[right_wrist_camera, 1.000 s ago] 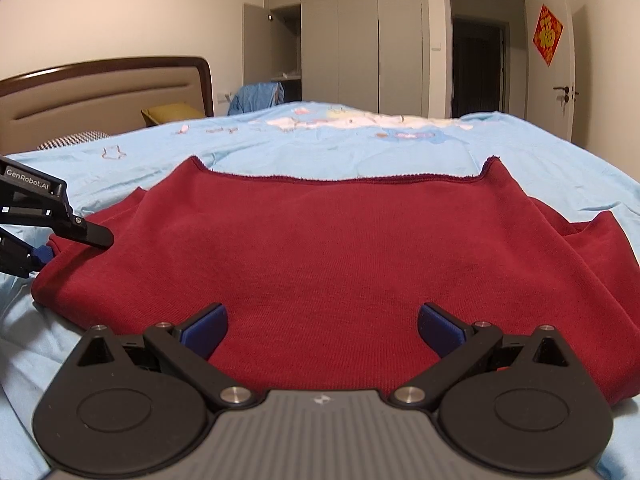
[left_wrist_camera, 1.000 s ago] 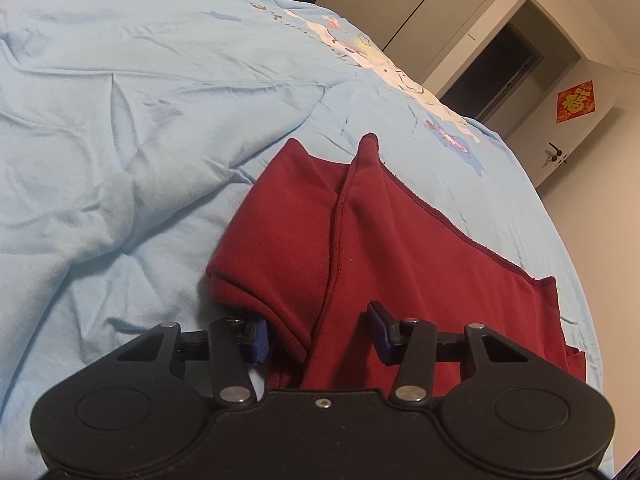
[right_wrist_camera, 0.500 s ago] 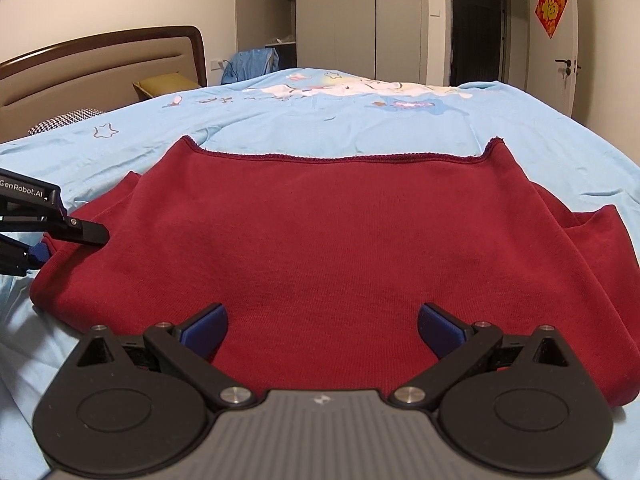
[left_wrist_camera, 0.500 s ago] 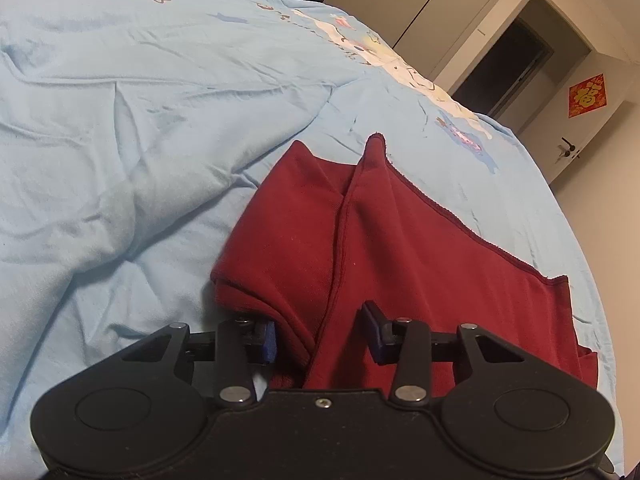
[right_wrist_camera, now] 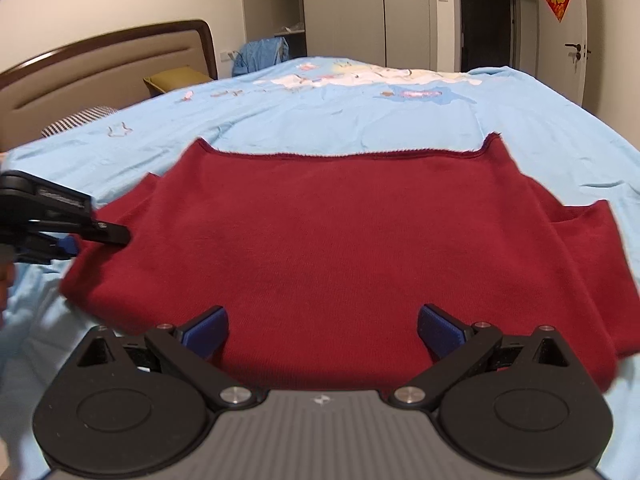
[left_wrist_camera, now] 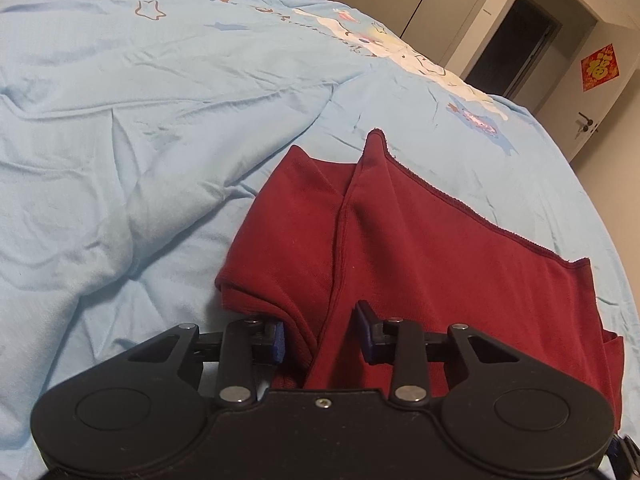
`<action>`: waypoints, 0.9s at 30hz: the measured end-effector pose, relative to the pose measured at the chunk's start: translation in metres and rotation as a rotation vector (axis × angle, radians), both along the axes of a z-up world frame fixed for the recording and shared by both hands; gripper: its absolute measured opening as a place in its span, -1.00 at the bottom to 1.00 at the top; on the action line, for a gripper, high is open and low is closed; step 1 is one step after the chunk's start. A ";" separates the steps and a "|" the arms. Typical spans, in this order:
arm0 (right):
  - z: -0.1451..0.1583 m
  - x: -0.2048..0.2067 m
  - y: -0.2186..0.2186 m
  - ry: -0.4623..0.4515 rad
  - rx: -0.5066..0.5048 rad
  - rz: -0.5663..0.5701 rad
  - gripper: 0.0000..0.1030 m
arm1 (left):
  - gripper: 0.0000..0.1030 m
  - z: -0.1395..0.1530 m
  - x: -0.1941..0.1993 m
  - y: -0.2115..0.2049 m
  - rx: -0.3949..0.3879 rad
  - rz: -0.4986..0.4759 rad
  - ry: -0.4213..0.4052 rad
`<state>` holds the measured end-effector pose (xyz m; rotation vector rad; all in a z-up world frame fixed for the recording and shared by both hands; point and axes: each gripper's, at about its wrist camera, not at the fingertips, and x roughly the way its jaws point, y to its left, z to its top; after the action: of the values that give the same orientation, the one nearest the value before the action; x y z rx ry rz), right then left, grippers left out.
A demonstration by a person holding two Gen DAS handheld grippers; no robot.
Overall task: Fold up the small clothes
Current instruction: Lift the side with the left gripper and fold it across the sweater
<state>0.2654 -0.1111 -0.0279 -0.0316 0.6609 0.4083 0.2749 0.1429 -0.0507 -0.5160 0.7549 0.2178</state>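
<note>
- Red garment [right_wrist_camera: 340, 248] lay spread on the light blue bedspread [left_wrist_camera: 140, 140], toward the bed's near edge, its folded sleeve bunched at one side.
- Our left gripper [left_wrist_camera: 320, 338] had its jaws partly apart around a fold of the sleeve – not yet clamped.
- Our right gripper [right_wrist_camera: 322, 330] hovered with jaws wide apart over the near hem.
- We judged the left might pinch only one layer – then the fold would slip and skew.
</note>
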 end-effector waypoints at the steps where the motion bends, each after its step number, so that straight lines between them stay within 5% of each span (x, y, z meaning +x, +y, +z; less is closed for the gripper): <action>1: 0.003 -0.006 -0.005 -0.003 0.007 0.004 1.00 | -0.31 0.001 0.000 -0.001 0.004 0.001 0.002; 14: 0.010 -0.078 -0.090 -0.051 0.029 -0.188 1.00 | -0.62 0.013 0.005 -0.018 0.124 -0.040 0.022; 27: 0.007 -0.099 -0.125 -0.065 0.098 -0.302 1.00 | -0.68 0.045 0.014 -0.055 0.306 -0.107 0.021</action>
<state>0.1660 -0.2361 -0.0213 0.1464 0.5699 0.1475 0.2887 0.0877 -0.0053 -0.1833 0.7519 0.2343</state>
